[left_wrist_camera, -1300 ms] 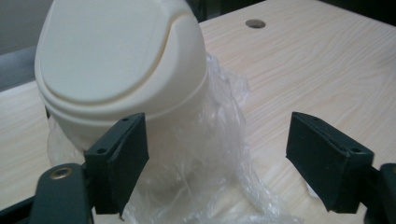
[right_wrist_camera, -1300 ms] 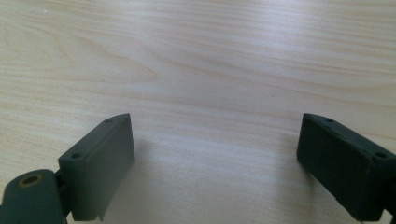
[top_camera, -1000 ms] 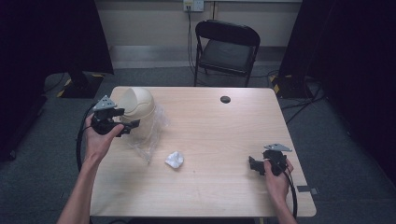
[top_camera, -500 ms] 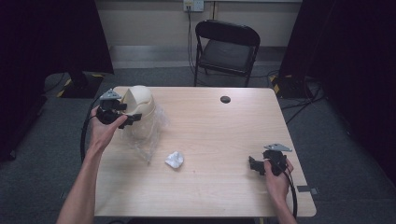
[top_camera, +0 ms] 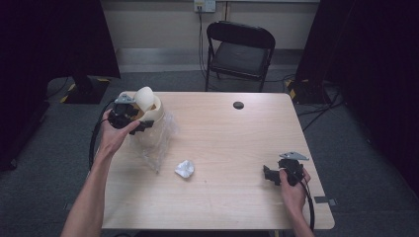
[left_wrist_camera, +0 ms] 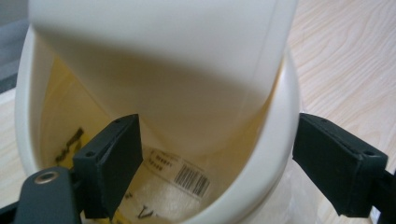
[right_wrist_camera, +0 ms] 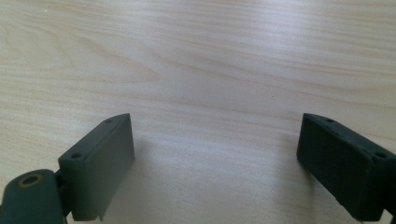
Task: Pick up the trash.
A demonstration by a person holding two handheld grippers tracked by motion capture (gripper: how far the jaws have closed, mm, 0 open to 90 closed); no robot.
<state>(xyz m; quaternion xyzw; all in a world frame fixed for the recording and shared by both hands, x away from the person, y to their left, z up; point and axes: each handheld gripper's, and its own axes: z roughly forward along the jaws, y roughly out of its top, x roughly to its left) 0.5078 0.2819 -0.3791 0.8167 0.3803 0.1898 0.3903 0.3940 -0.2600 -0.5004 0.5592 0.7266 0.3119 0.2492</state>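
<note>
A cream bin [top_camera: 154, 114] with a swing lid [top_camera: 145, 96] stands at the table's left edge, and a clear plastic bag [top_camera: 159, 144] is crumpled against its near side. My left gripper [top_camera: 140, 119] is at the bin's mouth. In the left gripper view it [left_wrist_camera: 217, 140] stands open astride the rim [left_wrist_camera: 286, 140], one jaw inside the bin and one outside, neither pressing the wall. The lid [left_wrist_camera: 177, 65] tilts up just ahead. A barcode label [left_wrist_camera: 191, 179] lies inside. My right gripper [top_camera: 268, 174] rests open near the front right, with bare wood between its jaws [right_wrist_camera: 215, 140].
A crumpled white wad [top_camera: 185, 168] lies in the middle near the front. A small black round disc [top_camera: 238, 105] sits at the table's far edge. A black folding chair [top_camera: 240, 49] stands behind the table [top_camera: 227, 133].
My left gripper has moved away from the person and settled over the bin's mouth, and the lid now stands tilted up. The right gripper has stayed put.
</note>
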